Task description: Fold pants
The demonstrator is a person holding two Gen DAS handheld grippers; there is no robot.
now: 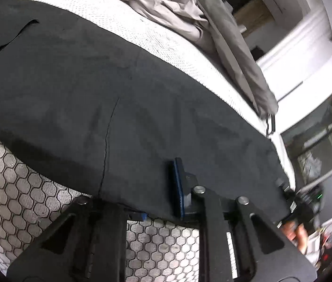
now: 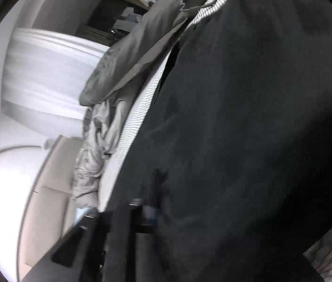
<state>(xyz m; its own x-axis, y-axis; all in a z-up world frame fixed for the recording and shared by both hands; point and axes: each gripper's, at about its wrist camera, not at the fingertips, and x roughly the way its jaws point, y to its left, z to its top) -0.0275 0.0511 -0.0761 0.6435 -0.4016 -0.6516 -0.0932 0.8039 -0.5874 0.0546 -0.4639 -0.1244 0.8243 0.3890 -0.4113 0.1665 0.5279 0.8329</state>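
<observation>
Black pants lie spread flat across a white mattress, a back pocket showing at the far left. My left gripper is at the pants' near edge: its right finger with the blue pad lies on top of the cloth, and the other finger is under the edge, so it looks shut on the pants. In the right wrist view the pants fill the frame, blurred. My right gripper is dark, and the cloth covers its fingers. It also shows in the left wrist view at the pants' right end.
A grey rumpled sheet and a grey strap with a buckle lie on the mattress beyond the pants. The mattress side has a hexagon pattern. White furniture and shelves stand past the bed.
</observation>
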